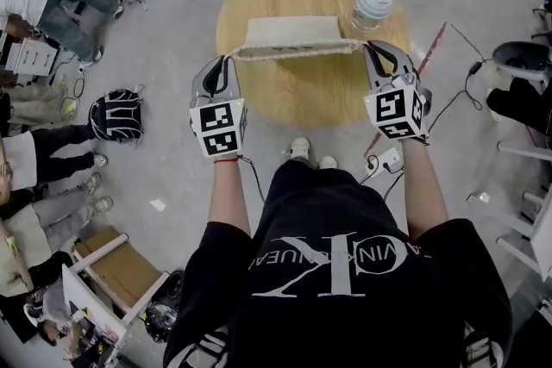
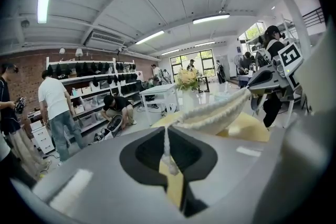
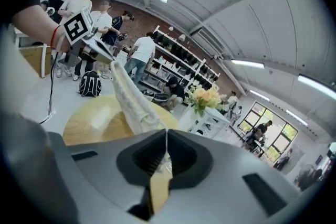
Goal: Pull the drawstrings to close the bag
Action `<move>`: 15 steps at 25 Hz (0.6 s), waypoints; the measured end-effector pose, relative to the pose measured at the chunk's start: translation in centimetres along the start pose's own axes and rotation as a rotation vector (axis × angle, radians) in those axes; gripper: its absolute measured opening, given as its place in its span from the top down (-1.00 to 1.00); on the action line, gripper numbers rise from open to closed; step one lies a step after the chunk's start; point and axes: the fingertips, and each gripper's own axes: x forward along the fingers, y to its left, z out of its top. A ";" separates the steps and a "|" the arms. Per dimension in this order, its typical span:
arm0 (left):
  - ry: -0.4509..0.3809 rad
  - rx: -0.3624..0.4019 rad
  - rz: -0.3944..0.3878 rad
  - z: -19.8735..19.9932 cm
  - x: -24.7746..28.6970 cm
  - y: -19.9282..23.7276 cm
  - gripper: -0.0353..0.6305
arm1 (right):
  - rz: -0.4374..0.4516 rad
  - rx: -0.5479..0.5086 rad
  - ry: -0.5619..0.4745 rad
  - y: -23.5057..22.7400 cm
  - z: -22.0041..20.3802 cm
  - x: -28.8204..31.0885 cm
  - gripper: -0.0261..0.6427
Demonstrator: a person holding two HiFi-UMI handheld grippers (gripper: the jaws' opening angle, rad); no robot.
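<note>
As head view shows, bag [image 1: 291, 32] at far half of round table [image 1: 293, 103], drawstring [image 1: 293, 53] taut between left gripper [image 1: 228, 59] and right gripper [image 1: 367, 46]. Left gripper view: jaws closed on drawstring end. Right gripper view: jaws pinching other end.

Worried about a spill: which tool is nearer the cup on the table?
Right. The right tool grips a drawstring just short of the cup; the left tool grips the other drawstring past the bag's far end.
</note>
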 end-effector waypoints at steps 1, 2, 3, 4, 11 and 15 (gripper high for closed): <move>-0.013 -0.004 0.009 0.6 -0.2 0.3 0.82 | -0.011 -0.007 -0.011 -0.4 0.6 -0.1 0.86; -0.025 -0.009 0.017 1.2 -0.4 0.7 0.82 | -0.021 -0.011 -0.021 -0.7 1.2 -0.2 0.86; -0.037 -0.013 0.024 1.7 -0.6 1.0 0.82 | -0.030 -0.012 -0.031 -1.0 1.8 -0.3 0.86; -0.049 -0.015 0.029 2.3 -0.8 1.3 0.82 | -0.037 -0.011 -0.040 -1.3 2.4 -0.5 0.86; -0.108 -0.005 0.047 5.3 -1.3 2.5 0.82 | -0.081 0.014 -0.095 -3.2 4.7 -0.7 0.86; -0.136 0.012 0.057 6.7 -1.8 3.0 0.82 | -0.113 0.012 -0.118 -4.3 6.0 -1.2 0.86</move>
